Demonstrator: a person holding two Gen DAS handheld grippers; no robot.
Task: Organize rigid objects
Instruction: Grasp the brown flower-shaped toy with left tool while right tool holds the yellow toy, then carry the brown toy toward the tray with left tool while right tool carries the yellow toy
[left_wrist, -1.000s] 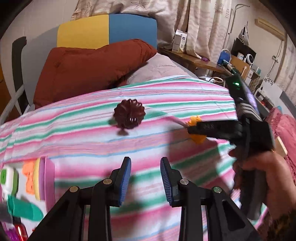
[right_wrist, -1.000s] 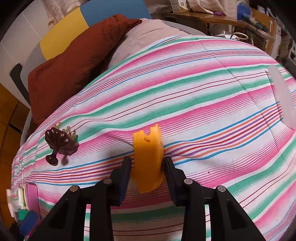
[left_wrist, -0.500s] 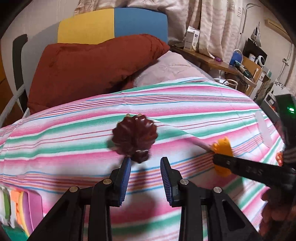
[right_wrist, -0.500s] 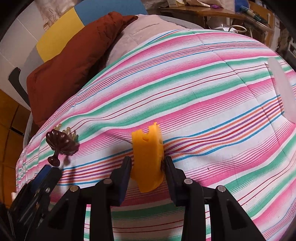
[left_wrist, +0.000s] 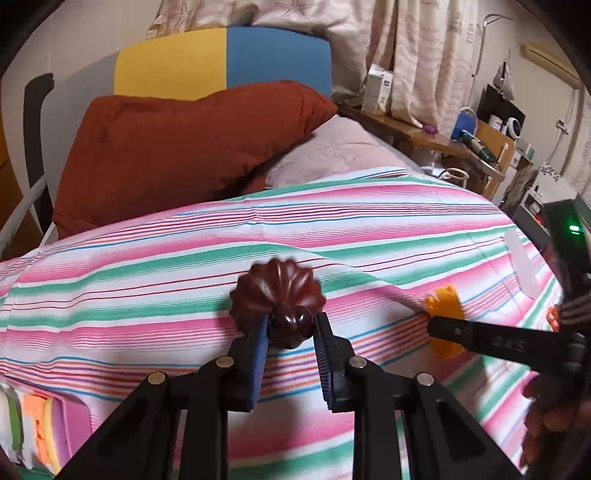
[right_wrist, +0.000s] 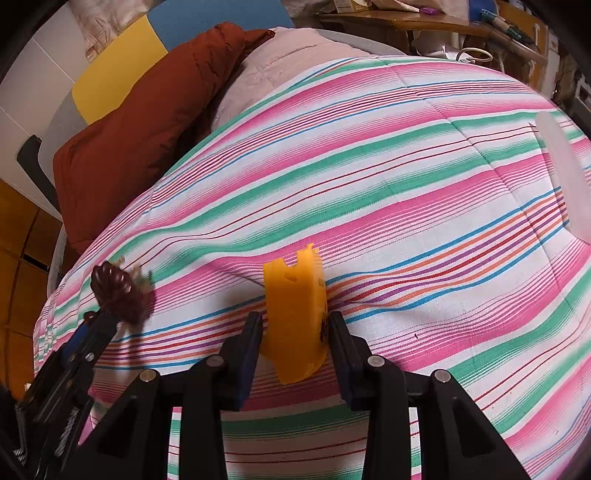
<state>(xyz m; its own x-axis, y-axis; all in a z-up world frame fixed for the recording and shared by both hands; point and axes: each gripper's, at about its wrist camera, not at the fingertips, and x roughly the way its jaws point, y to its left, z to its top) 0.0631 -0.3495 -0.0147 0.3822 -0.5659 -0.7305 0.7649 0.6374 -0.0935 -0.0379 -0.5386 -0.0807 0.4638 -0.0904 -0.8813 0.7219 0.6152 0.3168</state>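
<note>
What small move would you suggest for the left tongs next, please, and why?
Probably lift. The left tongs have just been closing, and their pads now flank the small foot of the dark brown fluted goblet on the striped bedspread; raising it gently would confirm the grip.

A rust-red pillow (left_wrist: 177, 147) lies beyond the striped bedspread (left_wrist: 369, 221), before a yellow-and-blue headboard (left_wrist: 221, 59).

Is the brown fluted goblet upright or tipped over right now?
Tipped: the brown fluted goblet lies on the striped blanket, foot toward the left gripper, whose fingers have just been closing around that foot.
</note>
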